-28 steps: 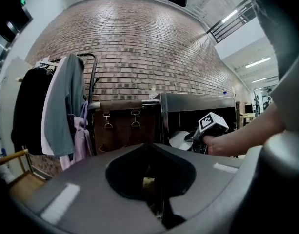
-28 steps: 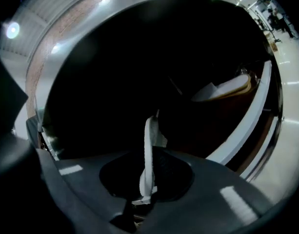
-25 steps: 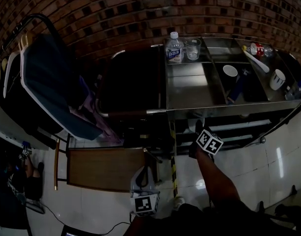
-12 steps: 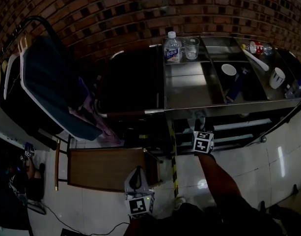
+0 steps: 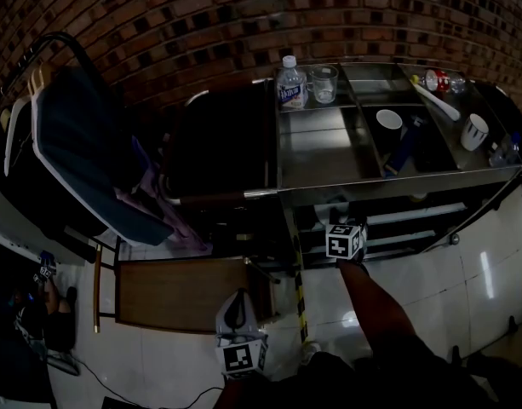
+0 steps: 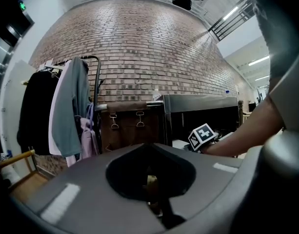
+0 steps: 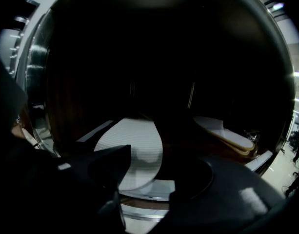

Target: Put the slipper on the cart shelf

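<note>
Two grippers show in the head view: the right gripper (image 5: 343,231) reaches under the front edge of the cart (image 5: 316,156), its tips lost in the dark there, while the left gripper (image 5: 237,305) hangs back over open floor. The left gripper view shows its jaws clenched together, empty. Only the right gripper view shows the white slipper (image 7: 134,155): it lies released on the shelf (image 7: 152,192), between jaws that have just been opening. Another slipper (image 7: 227,133) lies to their right, and the depths beyond are black.
</note>
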`<state>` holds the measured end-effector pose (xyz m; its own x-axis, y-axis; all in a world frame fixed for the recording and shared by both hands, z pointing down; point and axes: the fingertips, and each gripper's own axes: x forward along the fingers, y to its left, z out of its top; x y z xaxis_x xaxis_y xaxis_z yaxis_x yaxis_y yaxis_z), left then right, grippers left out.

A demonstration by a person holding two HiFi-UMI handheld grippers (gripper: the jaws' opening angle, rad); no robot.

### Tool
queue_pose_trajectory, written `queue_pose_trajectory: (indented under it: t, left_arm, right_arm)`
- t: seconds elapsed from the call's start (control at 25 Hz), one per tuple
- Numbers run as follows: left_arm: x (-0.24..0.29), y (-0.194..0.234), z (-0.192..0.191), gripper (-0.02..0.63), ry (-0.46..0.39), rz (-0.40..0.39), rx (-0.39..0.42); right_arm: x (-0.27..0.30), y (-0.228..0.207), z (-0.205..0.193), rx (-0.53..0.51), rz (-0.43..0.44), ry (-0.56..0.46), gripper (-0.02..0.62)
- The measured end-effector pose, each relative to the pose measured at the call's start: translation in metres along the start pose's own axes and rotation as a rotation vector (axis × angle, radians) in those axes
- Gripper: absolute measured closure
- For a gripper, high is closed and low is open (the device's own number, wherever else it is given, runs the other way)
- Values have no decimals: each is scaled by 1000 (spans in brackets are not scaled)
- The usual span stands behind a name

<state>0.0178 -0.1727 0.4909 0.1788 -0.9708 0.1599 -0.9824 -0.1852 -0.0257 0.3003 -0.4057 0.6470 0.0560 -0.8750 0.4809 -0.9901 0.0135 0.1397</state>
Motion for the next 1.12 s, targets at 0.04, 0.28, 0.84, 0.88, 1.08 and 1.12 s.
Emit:
queue_pose_trajectory:
  t: [0.04,0.28,0.84,0.88,1.08,1.12]
  left_arm:
    - [-1,-1,1,591,-2,-5,0]
    - [-2,-6,7,591,-22,-22,1]
    - [3,-52,32,591,-94,-142,-32]
    - [3,-55,33,591,-98,-153,-34]
    - [-8,-70,47,591,-114,-196,-58]
    - [-10,-72,50,591,-118,-205,-60]
  right_arm:
    - [1,2,0,2,2,4,361]
    - [-27,2,32,-34,4,-119,337]
    - [-237,28,46,-58,237,-320,594]
    - [-247,29,48,-57,239,-333,594]
    - [-294,29,50,-40,206,-378,594]
    - [-302,29,51,-40,202,-390,594]
